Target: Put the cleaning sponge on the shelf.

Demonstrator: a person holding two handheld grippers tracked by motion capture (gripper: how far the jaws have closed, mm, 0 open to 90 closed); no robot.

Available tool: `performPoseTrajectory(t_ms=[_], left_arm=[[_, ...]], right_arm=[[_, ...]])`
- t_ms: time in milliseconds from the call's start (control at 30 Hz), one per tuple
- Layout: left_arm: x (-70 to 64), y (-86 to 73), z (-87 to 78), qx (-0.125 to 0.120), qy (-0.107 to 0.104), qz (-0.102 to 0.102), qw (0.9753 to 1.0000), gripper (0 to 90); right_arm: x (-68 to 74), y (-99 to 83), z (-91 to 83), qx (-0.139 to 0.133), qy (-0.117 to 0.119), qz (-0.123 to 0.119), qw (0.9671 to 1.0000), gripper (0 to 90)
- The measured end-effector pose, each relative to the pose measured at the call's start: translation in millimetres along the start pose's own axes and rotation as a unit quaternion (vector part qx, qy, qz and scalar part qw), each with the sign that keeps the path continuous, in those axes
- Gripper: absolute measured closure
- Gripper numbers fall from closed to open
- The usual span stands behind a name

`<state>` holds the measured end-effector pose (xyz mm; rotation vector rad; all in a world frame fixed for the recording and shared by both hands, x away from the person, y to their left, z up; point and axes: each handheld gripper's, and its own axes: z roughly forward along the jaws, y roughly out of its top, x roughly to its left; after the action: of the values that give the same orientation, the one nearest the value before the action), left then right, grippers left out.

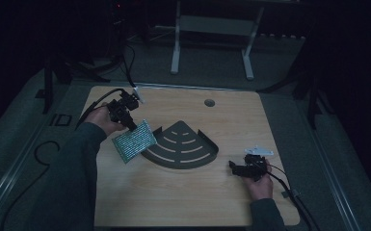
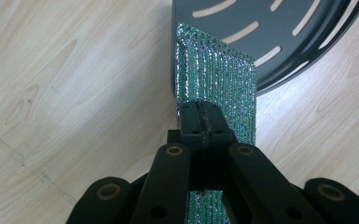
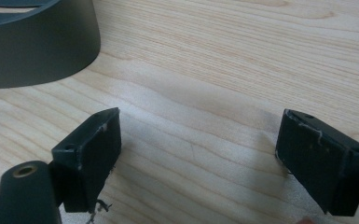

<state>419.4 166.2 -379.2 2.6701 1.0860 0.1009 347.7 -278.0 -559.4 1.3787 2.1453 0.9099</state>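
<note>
left claw clamped, right claw (jaws apart)

Dim room, most of surroundings in near darkness. Light wooden table with rounded corners fills centre, small round hole near far edge. Grey floor around table. White metal frame with two legs stands on floor beyond table. Dark stand legs at left and right sides. Black cables trail across floor at far left.

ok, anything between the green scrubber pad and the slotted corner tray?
Nothing visible. The left gripper is shut on the green pad, whose far edge already overlaps the dark slotted tray rim. The right gripper hangs open, off to the side.
</note>
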Motion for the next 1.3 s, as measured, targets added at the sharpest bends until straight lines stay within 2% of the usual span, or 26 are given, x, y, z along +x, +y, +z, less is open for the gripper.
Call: performPoseTrajectory(t_ms=[467,700,1033,1300], left_arm=[[-8.3,24.5,3.1,-0.006,0.008,0.005,0.9999,90.0],[-7.2,32.1,10.3,-0.008,0.010,-0.001,0.9999,90.0],[-2.5,39.3,15.3,-0.013,0.029,-0.022,0.9993,90.0],[-2.6,47.5,24.7,-0.005,0.029,-0.022,0.9993,90.0]], right_arm=[[0.0,0.0,0.0,0.000,0.000,0.000,1.0000,13.7],[0.0,0.0,0.0,0.000,0.000,0.000,1.0000,13.8],[0.0,0.0,0.0,0.000,0.000,0.000,1.0000,13.8],[0.1,0.0,0.0,0.001,0.000,0.001,1.0000,13.8]])
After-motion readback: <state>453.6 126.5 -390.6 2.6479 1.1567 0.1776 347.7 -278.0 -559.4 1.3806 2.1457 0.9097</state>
